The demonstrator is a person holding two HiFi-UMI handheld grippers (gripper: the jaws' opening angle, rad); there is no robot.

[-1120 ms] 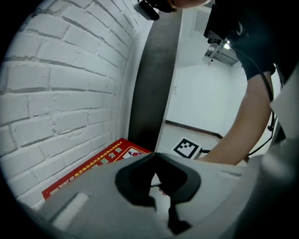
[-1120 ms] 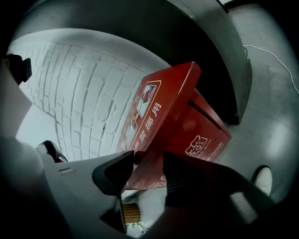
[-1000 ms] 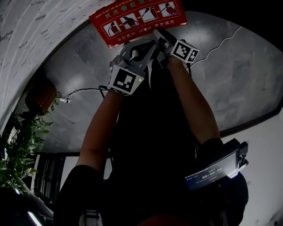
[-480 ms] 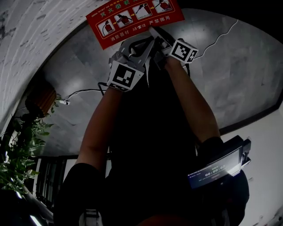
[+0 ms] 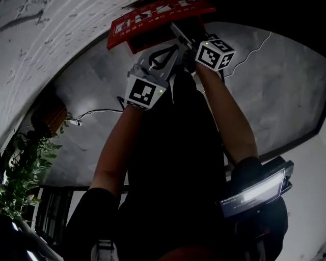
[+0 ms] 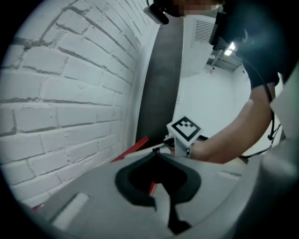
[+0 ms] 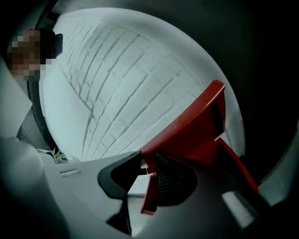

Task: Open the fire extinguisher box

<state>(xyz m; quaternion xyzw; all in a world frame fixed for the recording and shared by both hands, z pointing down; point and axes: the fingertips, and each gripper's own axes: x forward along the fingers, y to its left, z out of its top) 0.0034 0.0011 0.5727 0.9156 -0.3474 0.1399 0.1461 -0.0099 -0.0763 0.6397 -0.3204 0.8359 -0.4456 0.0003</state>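
**A:** Layout?

**B:** Brick wall (image 5: 35, 30) behind the box lid (image 5: 158, 15). Grey stone floor (image 5: 280, 86) spreads out in front of the lid. The lid is red, sits against the wall and is tilted up off flat, with a picture strip on its top face.

**A:** Anything near it?

**B:** Plant (image 5: 23, 168), well away from the lid along the wall.

**A:** Grippers?

**B:** Right gripper (image 5: 179, 31) is at the lid's near edge. In its own view the right gripper (image 7: 142, 161) has its jaws pinching the red lip of the box lid (image 7: 187, 126), ribbed pad on one side.
Left gripper (image 5: 168, 53) is just below the lid, beside the right one. In its own view the left gripper (image 6: 156, 151) has its jaw tips pressed together. The lid's edge (image 6: 133, 148) lies beside the tips. There's a thin red sliver in the gap behind the tips, can't tell what it is.

**A:** Small stuff?

**B:** Lit screen (image 5: 257, 191) by the person's right elbow, far from the lid. White cable (image 5: 97, 109) on the floor between the lid and the plant.
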